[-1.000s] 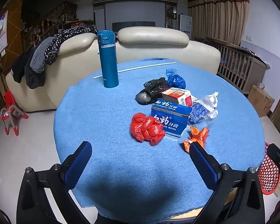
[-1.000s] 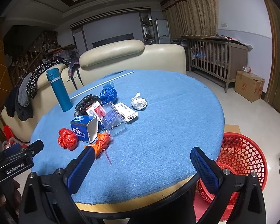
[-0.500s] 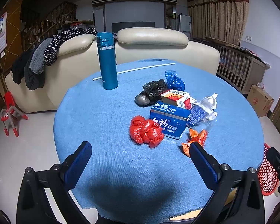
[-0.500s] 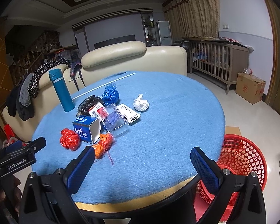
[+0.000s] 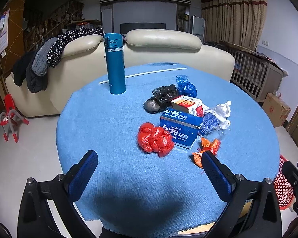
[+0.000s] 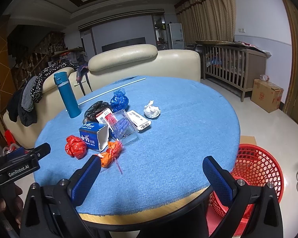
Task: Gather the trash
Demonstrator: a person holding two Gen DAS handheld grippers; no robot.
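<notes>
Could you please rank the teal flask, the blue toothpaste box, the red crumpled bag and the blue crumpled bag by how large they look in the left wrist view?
1. teal flask, though it stands farthest away
2. blue toothpaste box
3. red crumpled bag, close to the box in apparent size and nearer the camera, so this pair is unsure
4. blue crumpled bag, clearly smallest

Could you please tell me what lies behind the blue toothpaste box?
Behind the blue toothpaste box sit a red-and-white carton and crumpled black plastic bag; their touching sides are hidden.

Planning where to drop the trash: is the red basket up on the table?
No, the red basket stands on the floor beside the table, below its edge.
</notes>
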